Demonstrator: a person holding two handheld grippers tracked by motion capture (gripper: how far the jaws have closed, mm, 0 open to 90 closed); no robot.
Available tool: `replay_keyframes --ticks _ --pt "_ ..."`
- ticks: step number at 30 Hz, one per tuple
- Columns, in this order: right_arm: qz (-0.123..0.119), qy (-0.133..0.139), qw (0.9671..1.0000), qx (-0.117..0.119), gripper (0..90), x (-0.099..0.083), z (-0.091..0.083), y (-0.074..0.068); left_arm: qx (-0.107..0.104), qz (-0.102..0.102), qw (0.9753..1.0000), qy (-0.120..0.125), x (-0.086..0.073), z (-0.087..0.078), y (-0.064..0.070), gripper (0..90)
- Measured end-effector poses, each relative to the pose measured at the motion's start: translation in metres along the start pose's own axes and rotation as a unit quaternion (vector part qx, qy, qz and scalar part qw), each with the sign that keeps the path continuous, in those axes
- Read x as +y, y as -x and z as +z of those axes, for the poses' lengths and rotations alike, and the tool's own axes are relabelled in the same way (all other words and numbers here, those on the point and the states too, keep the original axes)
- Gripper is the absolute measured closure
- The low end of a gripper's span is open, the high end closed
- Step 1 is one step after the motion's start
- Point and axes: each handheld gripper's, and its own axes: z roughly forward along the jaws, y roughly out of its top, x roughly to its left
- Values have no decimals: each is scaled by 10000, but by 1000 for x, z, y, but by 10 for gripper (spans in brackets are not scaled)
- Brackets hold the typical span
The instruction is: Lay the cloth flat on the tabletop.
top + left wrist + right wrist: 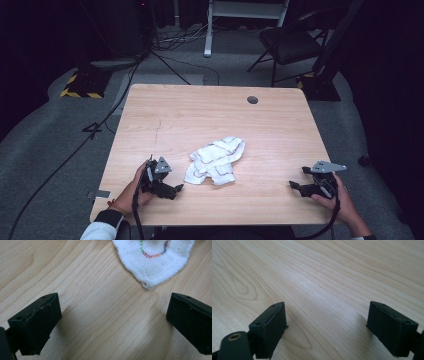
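white cloth crumpled mid-counter; left hand-held gripper and right hand-held gripper both spread, empty; likely best pinching nearest corner low

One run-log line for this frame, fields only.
left gripper: open, empty, near cloth | right gripper: open, empty, over bare table | white cloth: crumpled, table centre, untouched

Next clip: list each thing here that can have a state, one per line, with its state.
White cloth: crumpled in a heap on the table, held by neither gripper; one stitched corner lies flat ahead of the left gripper.
Left gripper: open, empty, low over the table beside the cloth.
Right gripper: open, empty, apart from the cloth.
Folding chair: unfolded, standing beyond the table.
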Motion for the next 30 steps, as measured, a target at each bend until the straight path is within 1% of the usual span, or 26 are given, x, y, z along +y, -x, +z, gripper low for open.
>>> replay_keyframes --ticks 2,3,4,5,6,7,8,9,11,12,13,14,15,16,17,19,20,21,23,24,25,26,27,28,29,30 --pt "-107 -168 9998 -29 159 6 1 1 -10 31 10000 15 -1 -1 1 3" --pt "-138 -265 9995 -86 159 10 2 1 9 -4 10000 12 -1 0 2 3" --pt "-186 -305 9993 -142 179 12 3 1 20 -18 10000 16 0 0 3 2" --pt "-207 -297 9992 -162 226 15 3 0 36 -33 10000 15 1 1 6 2" --pt "-218 -209 9995 -84 231 18 4 -1 16 8 10000 12 2 2 7 2" --pt "-218 -209 9995 -84 231 18 4 -1 16 8 10000 12 2 2 7 2" --pt "-289 -87 9995 28 226 21 4 -3 -10 25 10000 19 3 3 8 2" --pt "-457 -42 9989 63 267 30 6 -8 -70 106 9999 18 5 5 9 2" --pt "-619 -48 9980 156 308 40 11 -15 -85 122 9999 14 6 5 9 3" --pt "-704 -15 9973 198 324 45 13 -18 -134 188 9997 8 6 6 10 3" --pt "-704 -15 9973 198 324 45 13 -18 -134 188 9997 8 6 6 10 3" --pt "-820 52 9961 332 342 58 18 -28 -145 190 9997 3 7 6 10 3" --pt "-820 52 9961 332 342 58 18 -28 -151 200 9997 24 7 7 10 4" --pt "-911 106 9951 375 362 65 21 -33 -154 198 9997 13 8 7 11 4" --pt "-1138 164 9922 476 393 78 27 -46 -152 202 9997 17 9 8 11 5" --pt "-1301 233 9894 605 427 91 35 -60 -186 225 9996 23 13 11 14 9" --pt "-1301 233 9894 605 427 91 35 -60 -186 225 9996 23 13 11 14 19" --pt "-1418 290 9866 760 441 103 43 -73 -217 260 9994 49 14 12 15 44" --pt "-1512 326 9839 899 459 114 53 -85 -311 376 9987 115 20 16 19 87" --pt "-1512 326 9839 899 459 114 53 -85 -311 376 9987 115 20 16 19 93" --pt "-1635 374 9805 1019 472 124 61 -97 -361 425 9983 155 23 19 22 111" --pt "-1679 407 9789 1090 481 129 65 -102 -361 425 9983 155 23 19 22 147" --pt "-1679 407 9789 1090 481 129 65 -102 -381 453 9981 168 26 20 23 147" --pt "-1744 426 9773 1122 493 134 69 -108 -388 451 9981 175 28 21 24 169" --pt "-1854 478 9741 1202 495 143 76 -118 -411 472 9979 179 30 22 25 220" --pt "-1885 494 9727 1262 495 147 80 -123 -455 527 9973 210 33 24 26 265"
